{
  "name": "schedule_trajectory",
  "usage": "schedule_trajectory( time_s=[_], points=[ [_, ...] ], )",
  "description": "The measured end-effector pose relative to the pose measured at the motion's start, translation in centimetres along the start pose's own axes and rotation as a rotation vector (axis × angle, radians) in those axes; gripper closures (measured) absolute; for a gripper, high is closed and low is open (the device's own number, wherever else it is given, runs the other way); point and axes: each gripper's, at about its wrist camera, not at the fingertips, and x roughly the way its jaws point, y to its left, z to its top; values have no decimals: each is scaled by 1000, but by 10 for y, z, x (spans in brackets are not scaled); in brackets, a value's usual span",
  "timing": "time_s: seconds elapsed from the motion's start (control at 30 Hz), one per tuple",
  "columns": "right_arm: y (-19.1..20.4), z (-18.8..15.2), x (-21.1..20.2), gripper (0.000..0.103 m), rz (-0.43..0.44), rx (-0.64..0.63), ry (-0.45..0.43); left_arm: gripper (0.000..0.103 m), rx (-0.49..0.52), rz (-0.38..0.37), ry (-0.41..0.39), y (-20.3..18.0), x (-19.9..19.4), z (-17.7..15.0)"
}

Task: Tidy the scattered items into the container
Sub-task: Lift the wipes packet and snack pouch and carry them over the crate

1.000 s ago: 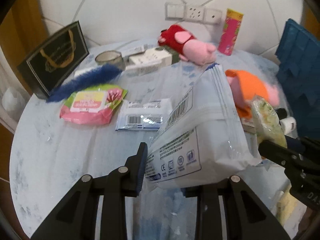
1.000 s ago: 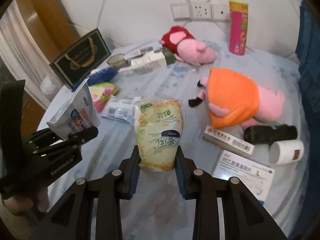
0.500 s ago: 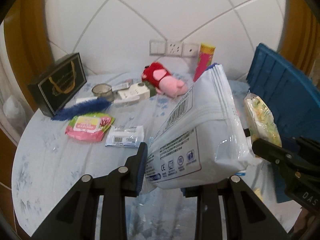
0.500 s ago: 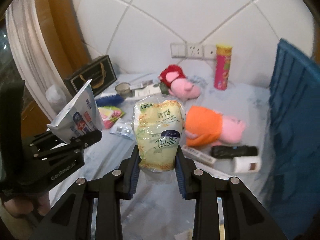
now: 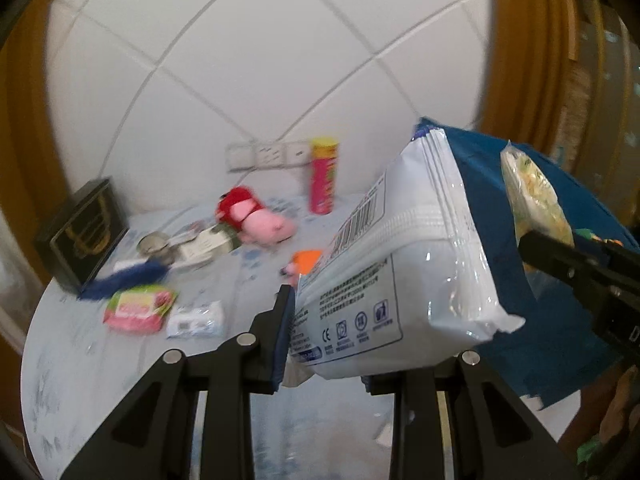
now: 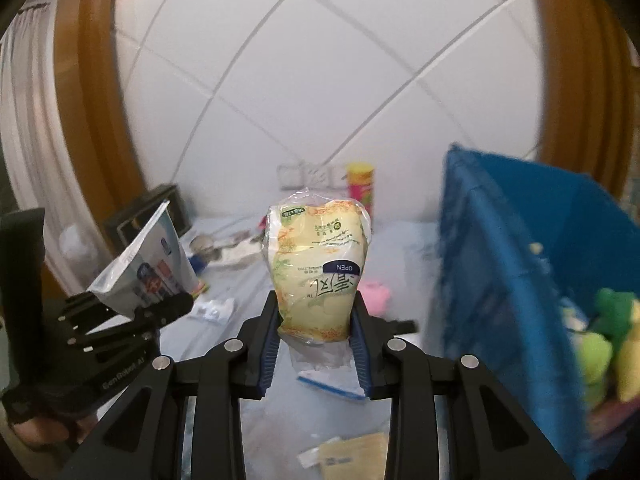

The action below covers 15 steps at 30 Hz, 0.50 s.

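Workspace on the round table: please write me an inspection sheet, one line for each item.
Surface: round table with pale blue-white cover, partly blurred.
Job's things: white packet and yellow tissue pack both held in the air; blue container at the right, with green and yellow soft toys inside.
Clutter: pink plush pig, pink tube can, black gift bag, pink-green pouch on the table.
Grippers: left gripper jaws shut on the white packet; right gripper jaws shut on the yellow tissue pack.
Cables: nothing seen.
Surroundings: white tiled wall, wall sockets, wooden trim.
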Motion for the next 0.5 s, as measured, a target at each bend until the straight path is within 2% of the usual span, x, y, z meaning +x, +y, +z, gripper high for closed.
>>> schedule_trajectory(
  time_s=[0.2, 0.33, 0.5],
  points=[
    [-76, 9, -52, 71, -94, 40, -83, 76, 49, -79, -74, -90, -9, 40],
    [-135, 8, -72, 71, -138, 54, -83, 76, 77, -140, -125, -171, -12, 69],
    [-208, 6, -96, 71, -191, 72, -80, 76, 112, -193, -107, -264, -2, 90]
  ],
)
